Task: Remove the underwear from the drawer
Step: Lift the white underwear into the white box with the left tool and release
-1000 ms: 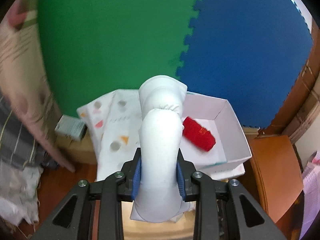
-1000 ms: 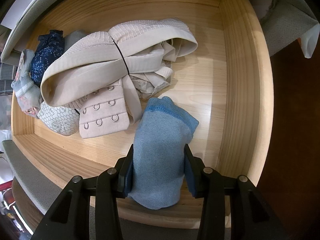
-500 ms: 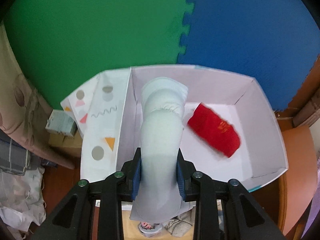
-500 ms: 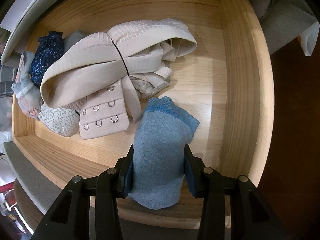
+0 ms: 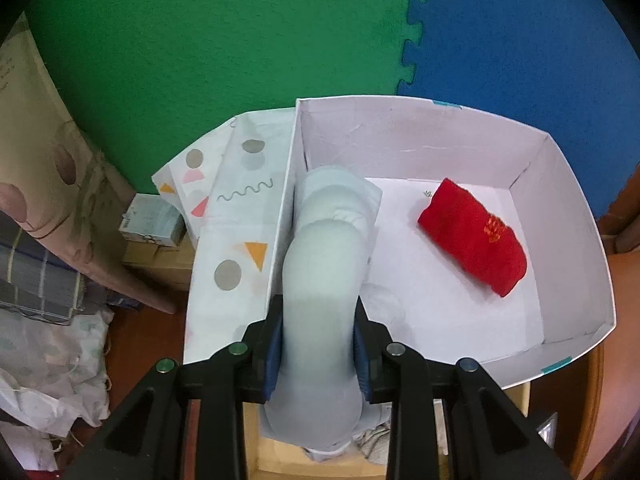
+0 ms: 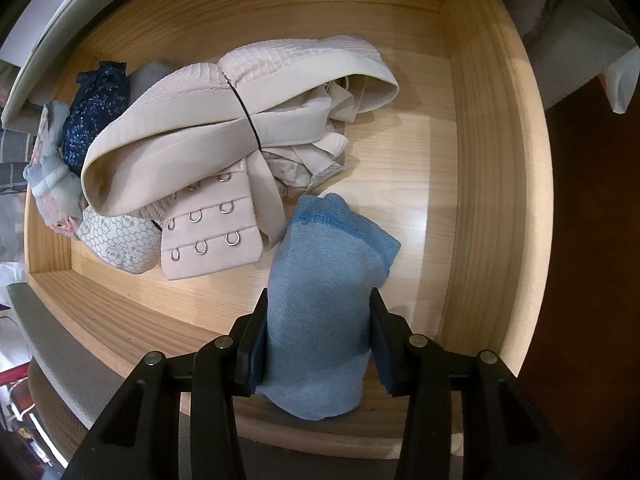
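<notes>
Left wrist view: left claw (image 5: 318, 350) clamped on pale rolled underwear (image 5: 324, 280), pads pressing both sides. Roll's far end hangs inside white box (image 5: 568, 216), by left wall. Red rolled garment (image 5: 474, 236) lies on box floor, apart.

Right wrist view: right claw (image 6: 318, 338) clamped on blue rolled underwear (image 6: 324, 292) inside wooden drawer (image 6: 496, 184). Beige bra (image 6: 224, 136) just beside, left.
</notes>
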Available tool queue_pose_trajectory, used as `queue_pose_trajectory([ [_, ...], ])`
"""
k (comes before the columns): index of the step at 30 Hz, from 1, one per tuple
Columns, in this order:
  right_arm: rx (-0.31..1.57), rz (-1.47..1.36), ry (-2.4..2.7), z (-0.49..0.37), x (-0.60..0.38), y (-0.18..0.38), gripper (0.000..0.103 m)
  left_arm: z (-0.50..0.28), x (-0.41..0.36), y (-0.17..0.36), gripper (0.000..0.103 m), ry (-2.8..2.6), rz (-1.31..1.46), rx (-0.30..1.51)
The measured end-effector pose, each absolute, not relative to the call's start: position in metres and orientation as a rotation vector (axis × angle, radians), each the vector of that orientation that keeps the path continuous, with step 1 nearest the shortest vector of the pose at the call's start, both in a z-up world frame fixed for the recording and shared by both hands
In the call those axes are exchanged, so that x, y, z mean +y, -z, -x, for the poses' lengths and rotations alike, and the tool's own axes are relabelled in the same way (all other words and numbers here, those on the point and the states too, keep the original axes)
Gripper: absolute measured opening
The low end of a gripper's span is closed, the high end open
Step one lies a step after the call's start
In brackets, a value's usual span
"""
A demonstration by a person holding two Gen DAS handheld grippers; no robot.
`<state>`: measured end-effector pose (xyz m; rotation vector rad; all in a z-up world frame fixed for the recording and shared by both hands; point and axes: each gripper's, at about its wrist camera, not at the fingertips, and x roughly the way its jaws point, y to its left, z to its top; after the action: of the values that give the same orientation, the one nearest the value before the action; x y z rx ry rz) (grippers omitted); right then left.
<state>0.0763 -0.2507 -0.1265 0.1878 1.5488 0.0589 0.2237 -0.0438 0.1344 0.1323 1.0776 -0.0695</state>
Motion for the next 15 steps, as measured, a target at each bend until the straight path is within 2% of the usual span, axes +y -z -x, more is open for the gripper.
queue_pose_trajectory([
  [8, 1.547, -0.193, -0.059, -0.076, -0.250, 0.125, 0.041, -0.222, -0.046, -0.138, 0.038, 0.070, -0.109, 1.070],
  [15, 1.547, -0.190, -0.061, -0.076, -0.249, 0.126, 0.041, -0.214, -0.058, -0.153, 0.056, 0.118, -0.150, 1.025],
])
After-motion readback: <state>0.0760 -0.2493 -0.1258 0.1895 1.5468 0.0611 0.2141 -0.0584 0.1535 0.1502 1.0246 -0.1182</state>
